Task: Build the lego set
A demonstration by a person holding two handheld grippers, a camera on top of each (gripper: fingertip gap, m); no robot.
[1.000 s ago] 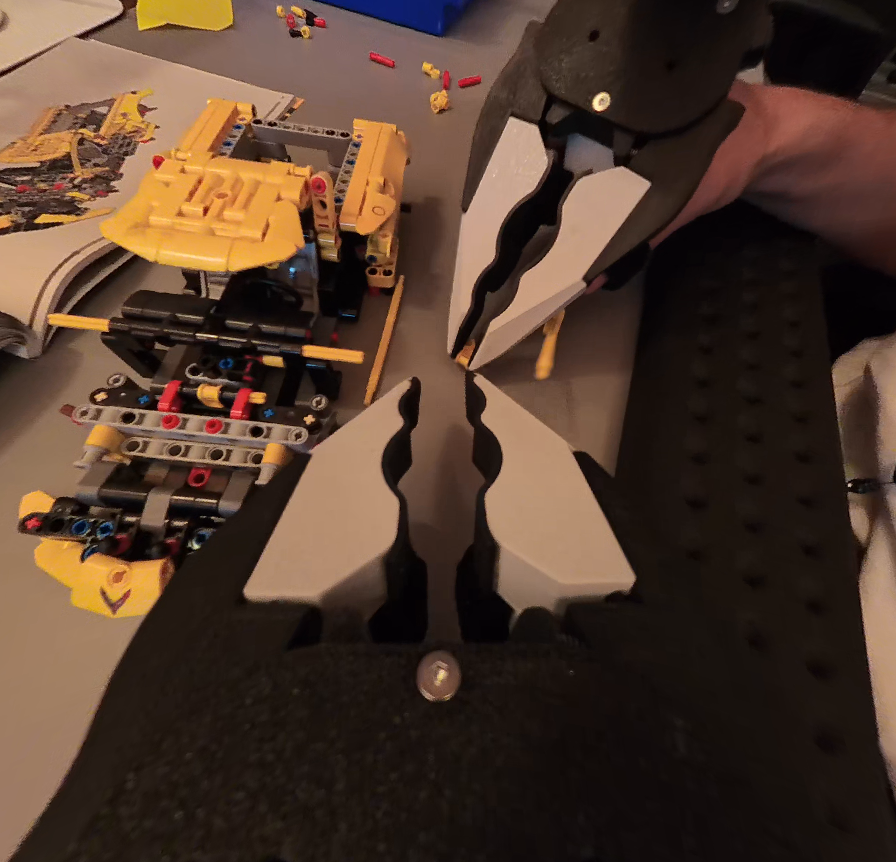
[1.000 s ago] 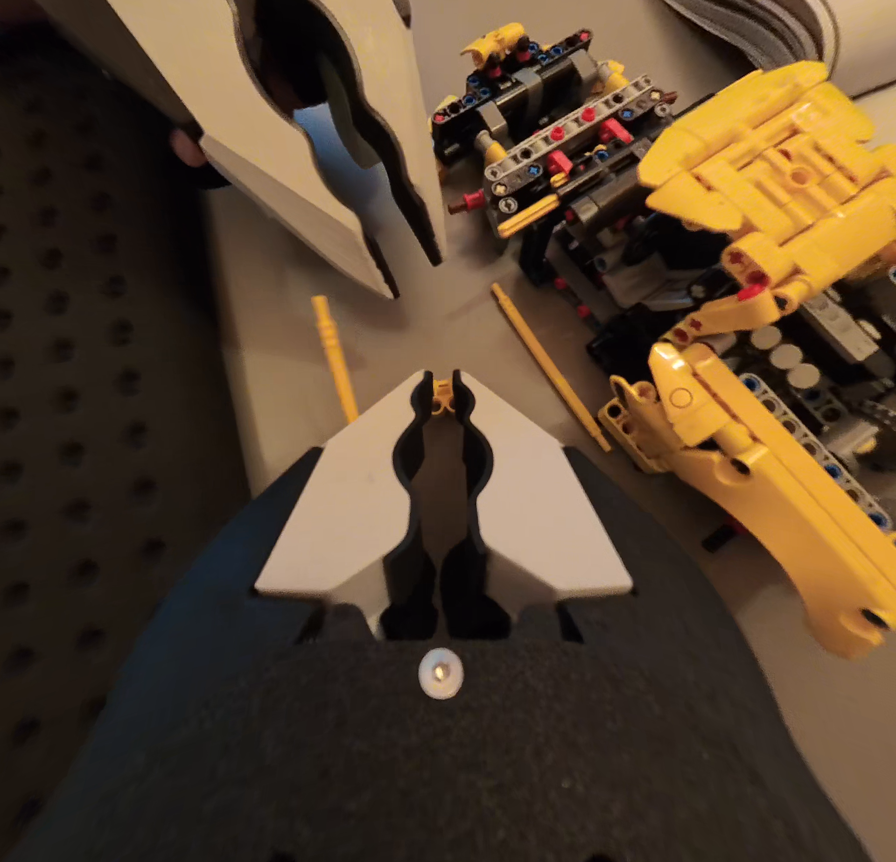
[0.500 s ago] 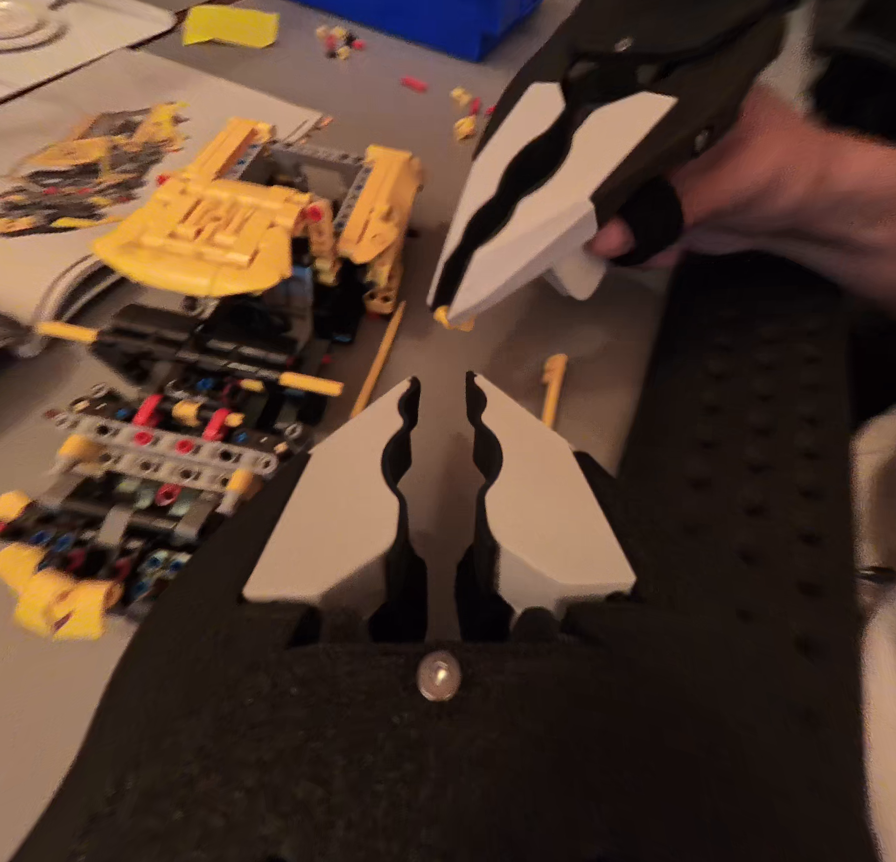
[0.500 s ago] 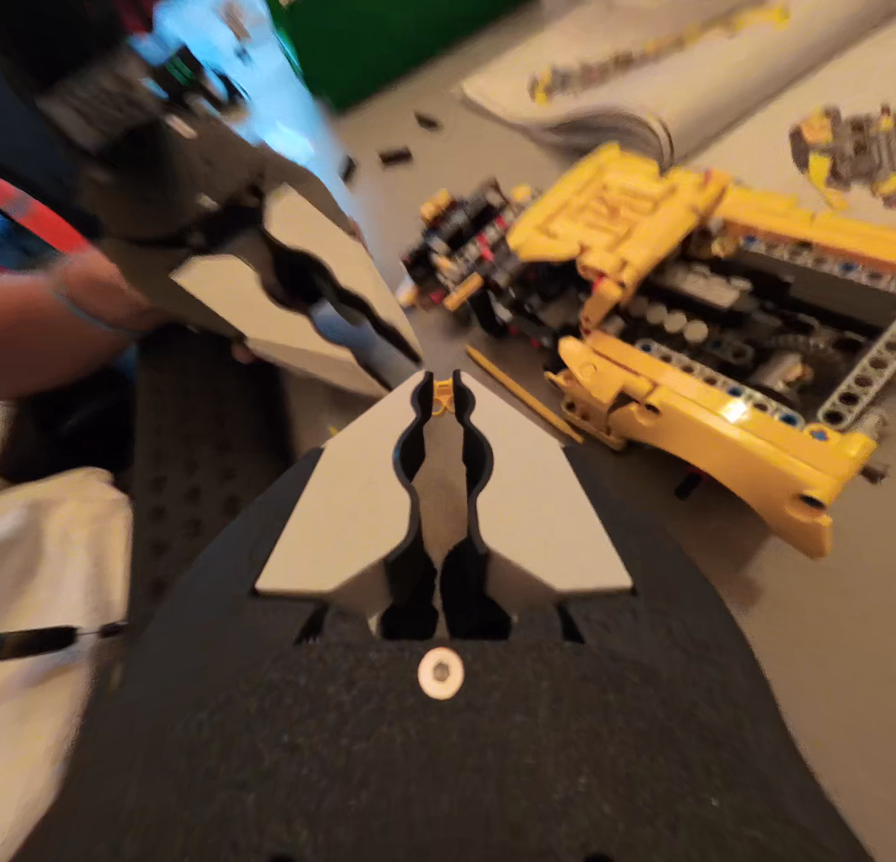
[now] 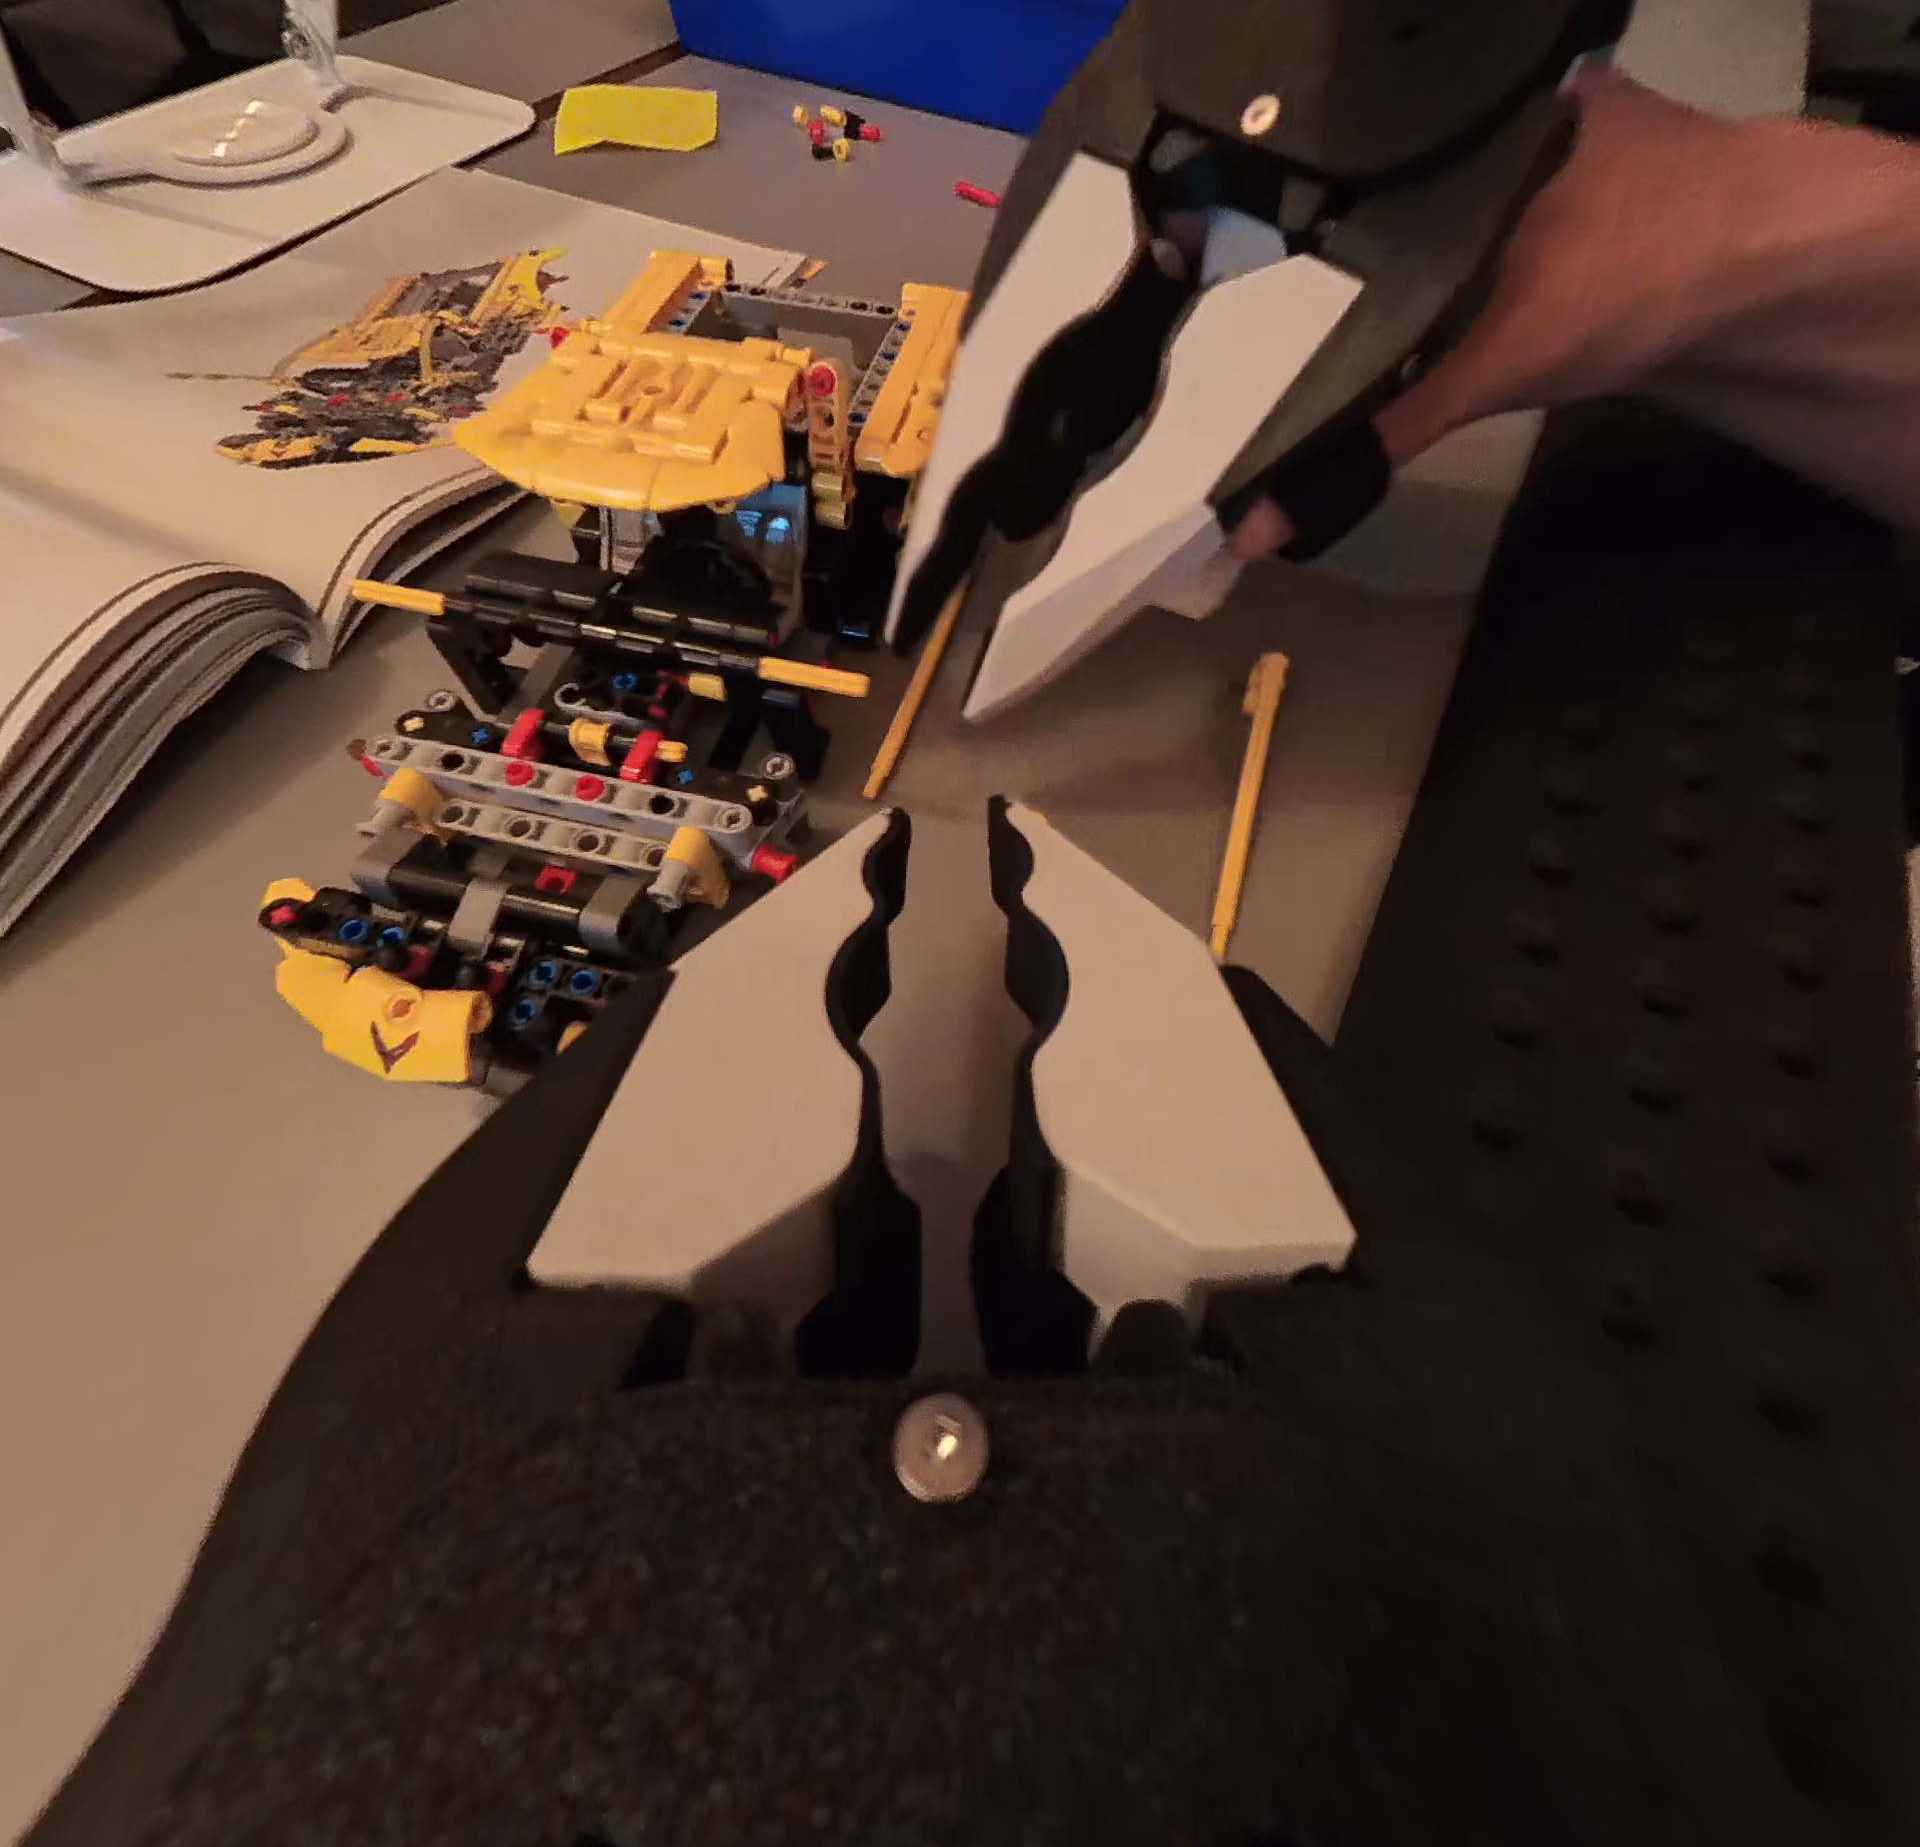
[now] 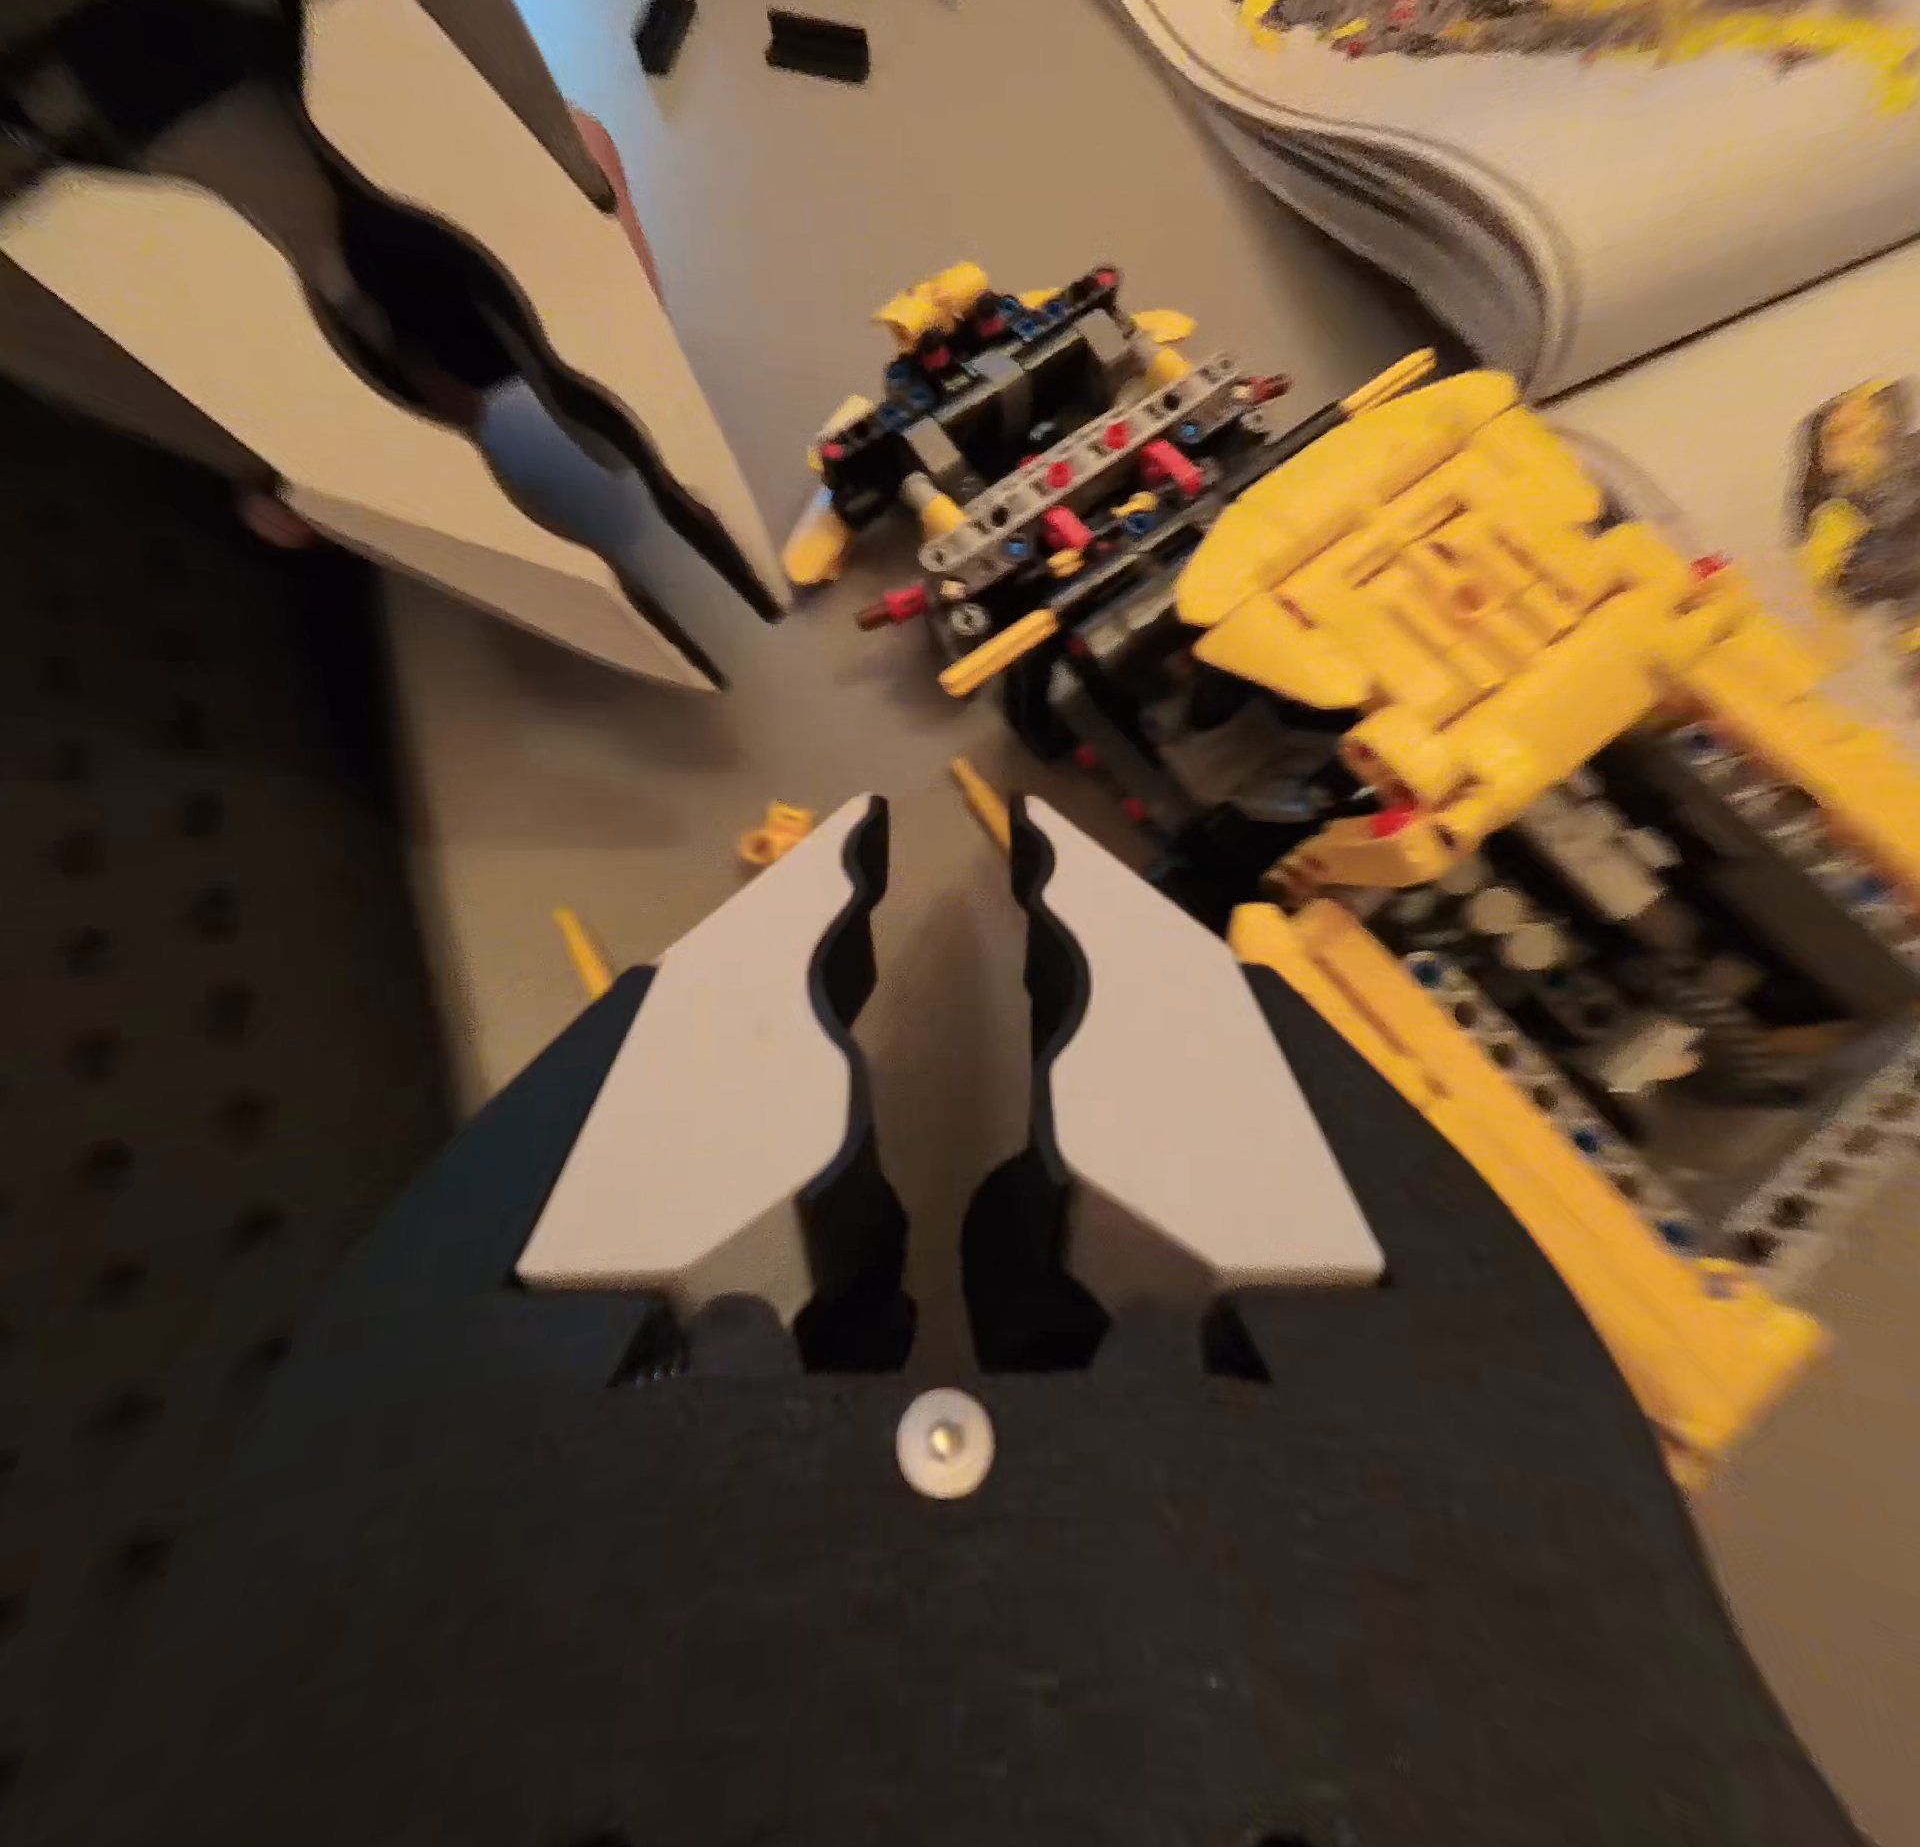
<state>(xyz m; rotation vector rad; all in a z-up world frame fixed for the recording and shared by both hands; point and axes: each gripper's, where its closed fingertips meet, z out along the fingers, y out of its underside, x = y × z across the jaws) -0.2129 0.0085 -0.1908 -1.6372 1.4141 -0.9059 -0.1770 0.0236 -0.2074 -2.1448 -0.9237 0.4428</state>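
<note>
A partly built yellow and black Lego vehicle (image 5: 623, 602) stands on the grey table; it also shows in the right wrist view (image 6: 1351, 654). My left gripper (image 5: 945, 821) is open and empty, just right of the model's front end. My right gripper (image 6: 948, 810) is open and empty; in the left wrist view it (image 5: 940, 670) hangs beside the model, tips near the table. A small yellow connector (image 6: 774, 831) lies on the table just left of its fingertips. Two long yellow axles (image 5: 914, 696) (image 5: 1247, 800) lie on the table. The left gripper (image 6: 743, 644) faces the right one.
An open instruction book (image 5: 208, 447) lies left of the model. A blue bin (image 5: 894, 10), a white tray (image 5: 260, 145), a yellow sheet (image 5: 634, 119) and small loose pieces (image 5: 831, 130) are at the back. A black dotted mat (image 5: 1662, 862) borders the table on the right.
My right gripper was shut on the small yellow connector; it has opened and the connector now lies on the table. The right gripper swung up, then back down beside the model.
</note>
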